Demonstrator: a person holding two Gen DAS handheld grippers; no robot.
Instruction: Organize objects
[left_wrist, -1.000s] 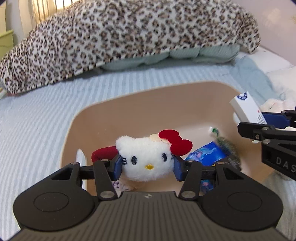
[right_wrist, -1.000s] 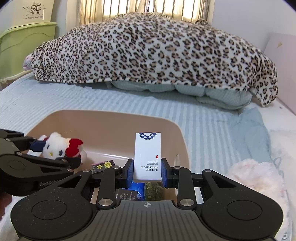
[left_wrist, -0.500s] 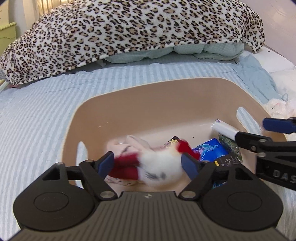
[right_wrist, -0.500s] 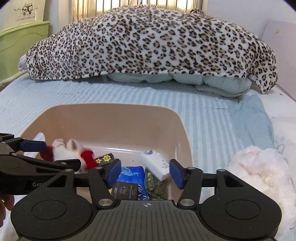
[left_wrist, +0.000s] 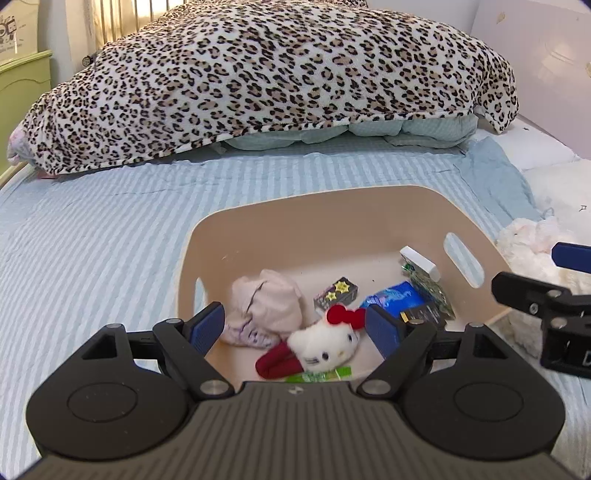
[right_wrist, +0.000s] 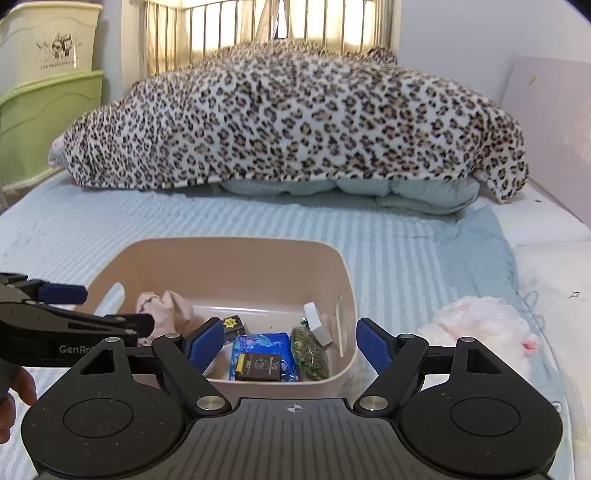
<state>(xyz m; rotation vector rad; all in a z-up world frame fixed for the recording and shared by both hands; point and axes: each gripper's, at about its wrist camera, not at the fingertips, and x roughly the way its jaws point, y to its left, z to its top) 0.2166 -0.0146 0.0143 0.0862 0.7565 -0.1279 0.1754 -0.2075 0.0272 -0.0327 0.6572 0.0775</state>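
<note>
Plush cat (left_wrist: 322, 346) in bin (left_wrist: 332, 206) — below spread left tool (left_wrist: 295, 326).

Both wrist views close above bin (left_wrist: 332, 206) (shared), facing blanket (right_wrist: 295, 122)

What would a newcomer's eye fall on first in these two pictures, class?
Probably the leopard-print blanket heaped across the far end of the bed. Next, the beige bin on the striped sheet, where a Hello Kitty plush with a red bow lies near its front, between the open left gripper fingers.

Smooth matt plastic bin (left_wrist: 332, 218), fluffy plush cat toy (left_wrist: 323, 345), glossy blue packet (right_wrist: 264, 343), ribbed cloth bedsheet (left_wrist: 92, 236).
</note>
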